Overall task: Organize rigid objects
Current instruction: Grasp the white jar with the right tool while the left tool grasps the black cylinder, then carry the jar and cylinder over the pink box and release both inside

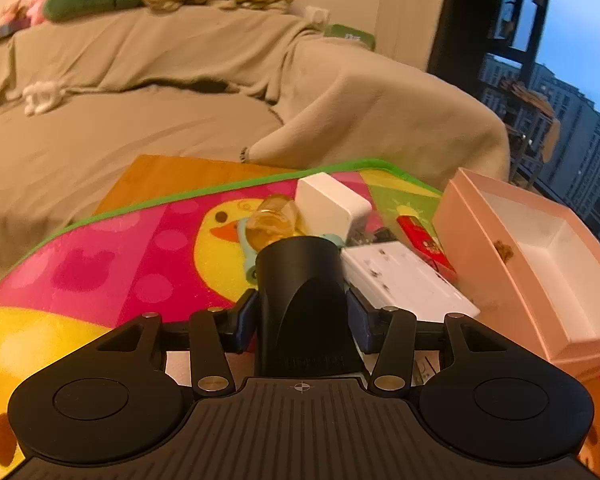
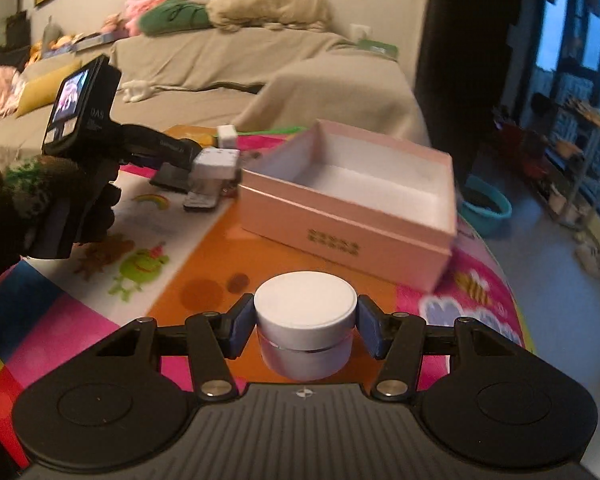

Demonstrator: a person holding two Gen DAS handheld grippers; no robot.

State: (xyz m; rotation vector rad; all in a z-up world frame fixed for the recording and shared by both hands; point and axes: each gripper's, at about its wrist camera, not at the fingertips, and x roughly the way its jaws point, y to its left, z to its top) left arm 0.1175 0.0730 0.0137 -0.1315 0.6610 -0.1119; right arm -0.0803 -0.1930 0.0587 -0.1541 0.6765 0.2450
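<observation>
My left gripper (image 1: 302, 316) is shut on a black flared nozzle-like piece (image 1: 300, 280), held above the colourful mat (image 1: 120, 256). Beyond it lie a white power strip (image 1: 408, 284), a white adapter block (image 1: 332, 204), an amber glass bottle (image 1: 272, 220) and a red packet (image 1: 424, 240). The open pink box (image 1: 540, 264) stands to the right. My right gripper (image 2: 306, 326) is shut on a white round cream jar (image 2: 306, 320), held above the mat in front of the pink box (image 2: 340, 220). The left gripper (image 2: 100, 152) shows at the left of the right wrist view.
A beige covered sofa (image 1: 140, 80) with cushions lies behind the table. A window (image 1: 572, 120) is on the right. A teal bowl (image 2: 486, 204) sits on the floor right of the table. The mat (image 2: 204, 280) covers the table.
</observation>
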